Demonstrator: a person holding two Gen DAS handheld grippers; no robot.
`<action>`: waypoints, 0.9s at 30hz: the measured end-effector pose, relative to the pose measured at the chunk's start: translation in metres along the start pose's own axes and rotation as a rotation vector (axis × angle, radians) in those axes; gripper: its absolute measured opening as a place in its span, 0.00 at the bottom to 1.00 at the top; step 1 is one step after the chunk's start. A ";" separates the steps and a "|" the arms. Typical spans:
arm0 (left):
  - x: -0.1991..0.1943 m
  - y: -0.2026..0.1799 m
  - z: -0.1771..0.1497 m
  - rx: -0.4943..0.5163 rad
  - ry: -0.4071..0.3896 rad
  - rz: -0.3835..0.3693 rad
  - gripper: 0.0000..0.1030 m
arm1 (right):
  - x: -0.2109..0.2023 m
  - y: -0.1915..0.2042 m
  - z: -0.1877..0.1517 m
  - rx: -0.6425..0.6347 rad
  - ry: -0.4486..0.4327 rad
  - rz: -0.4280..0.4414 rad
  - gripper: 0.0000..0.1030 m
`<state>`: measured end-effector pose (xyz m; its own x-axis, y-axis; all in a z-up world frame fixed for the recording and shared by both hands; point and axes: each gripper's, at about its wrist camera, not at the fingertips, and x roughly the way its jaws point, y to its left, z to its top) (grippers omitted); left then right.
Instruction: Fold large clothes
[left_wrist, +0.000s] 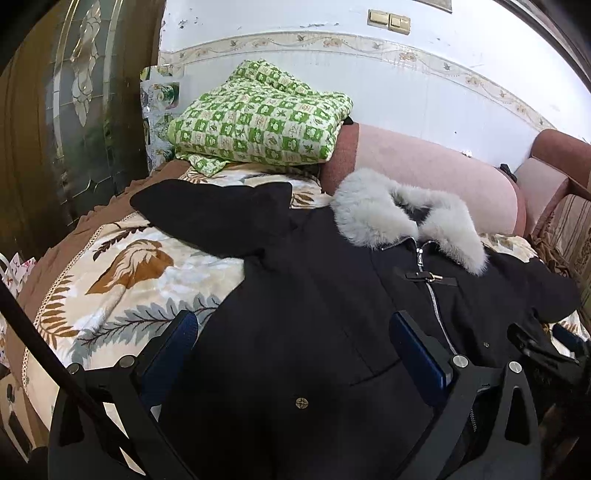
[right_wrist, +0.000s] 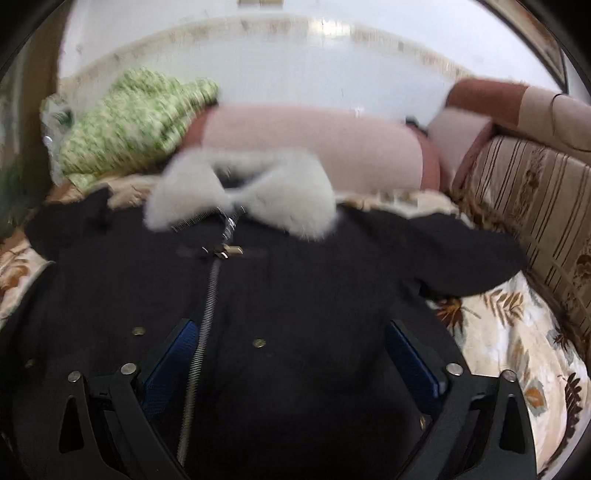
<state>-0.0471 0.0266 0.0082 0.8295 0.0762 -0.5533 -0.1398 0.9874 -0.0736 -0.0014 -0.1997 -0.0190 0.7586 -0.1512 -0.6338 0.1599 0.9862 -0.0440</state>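
A black coat (left_wrist: 317, 280) with a grey fur collar (left_wrist: 376, 214) lies front up on the bed, zipped, sleeves spread to both sides. It also shows in the right wrist view (right_wrist: 314, 288) with its fur collar (right_wrist: 243, 195), blurred. My left gripper (left_wrist: 295, 332) is open and empty above the coat's left front. My right gripper (right_wrist: 291, 339) is open and empty above the coat's middle, beside the zipper (right_wrist: 207, 317). The right gripper's black body shows at the right edge of the left wrist view (left_wrist: 543, 350).
The bed has a leaf-patterned cover (left_wrist: 122, 280). A folded green checked quilt (left_wrist: 258, 122) and a pink bolster (left_wrist: 424, 170) lie at the head by the white wall. A striped sofa back (right_wrist: 535, 206) runs along the right. A dark glass door (left_wrist: 74, 110) stands at left.
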 end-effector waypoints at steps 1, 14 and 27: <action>-0.002 0.001 0.000 0.003 -0.018 0.013 1.00 | 0.002 -0.006 -0.002 0.050 0.006 0.001 0.96; -0.010 0.024 0.017 -0.086 -0.053 0.047 1.00 | -0.095 -0.018 -0.016 0.069 -0.243 -0.072 0.99; -0.002 -0.001 0.007 0.020 0.011 0.040 1.00 | -0.079 0.008 -0.023 -0.029 -0.192 -0.070 0.99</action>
<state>-0.0448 0.0267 0.0156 0.8175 0.1145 -0.5644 -0.1622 0.9861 -0.0350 -0.0741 -0.1789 0.0132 0.8529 -0.2272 -0.4701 0.2004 0.9738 -0.1071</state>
